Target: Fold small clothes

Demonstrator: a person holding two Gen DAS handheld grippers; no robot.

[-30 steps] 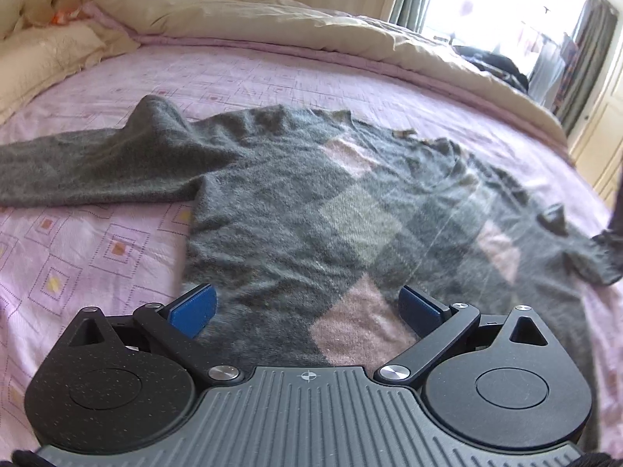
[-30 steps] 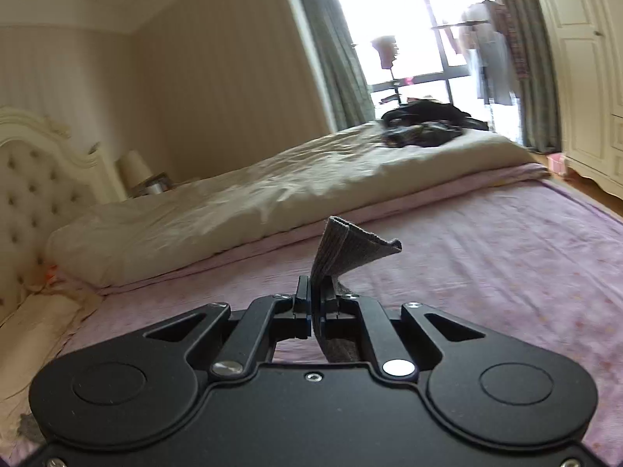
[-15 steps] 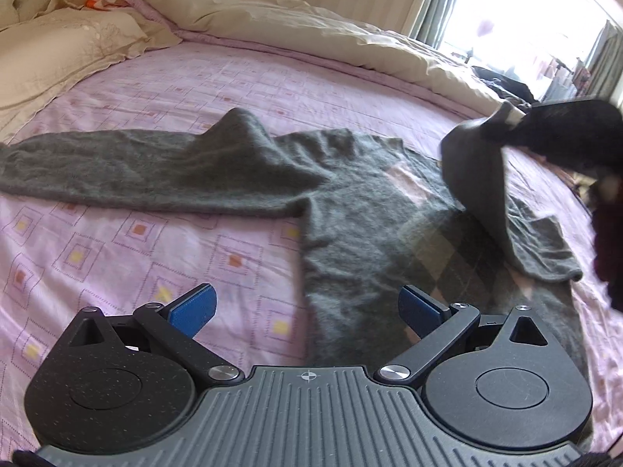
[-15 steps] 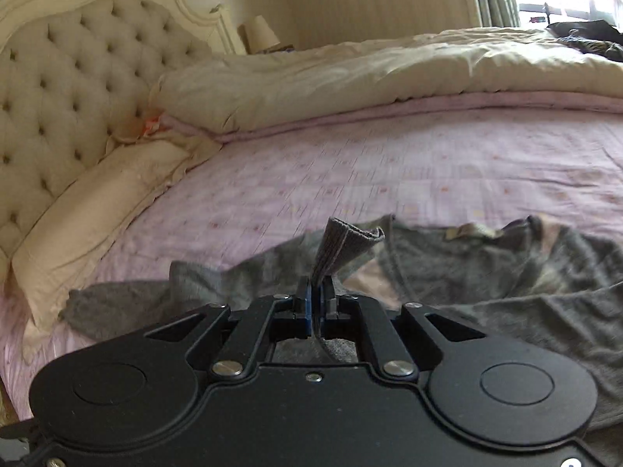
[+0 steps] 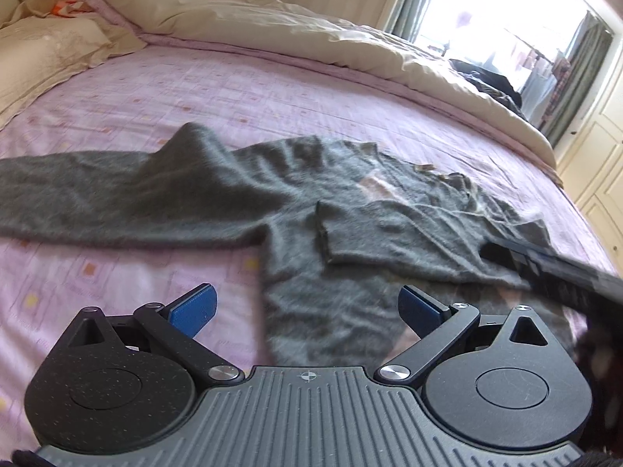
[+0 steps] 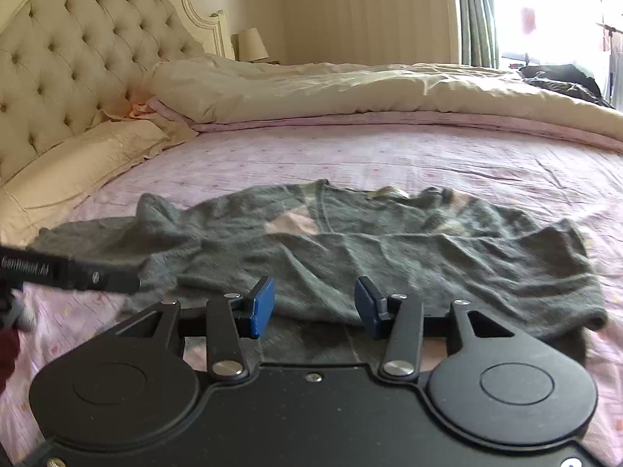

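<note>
Now: grey argyle sweater [image 5: 389, 233] flat on pink bedsheet [image 5: 117, 116], right sleeve folded across chest. Unfolded left sleeve [image 5: 97, 198] running toward 10 o'clock of left gripper [image 5: 307, 307], nearer. Left gripper and right gripper [image 6: 313, 307] both released, empty.

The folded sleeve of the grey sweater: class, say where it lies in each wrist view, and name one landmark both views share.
Left wrist: the folded sleeve lies right of centre, across the sweater body, cuff pointing left.
Right wrist: the folded sleeve spans centre to right, just beyond the open right gripper.
Shared landmark: the cream duvet along the far side of the bed.
</note>
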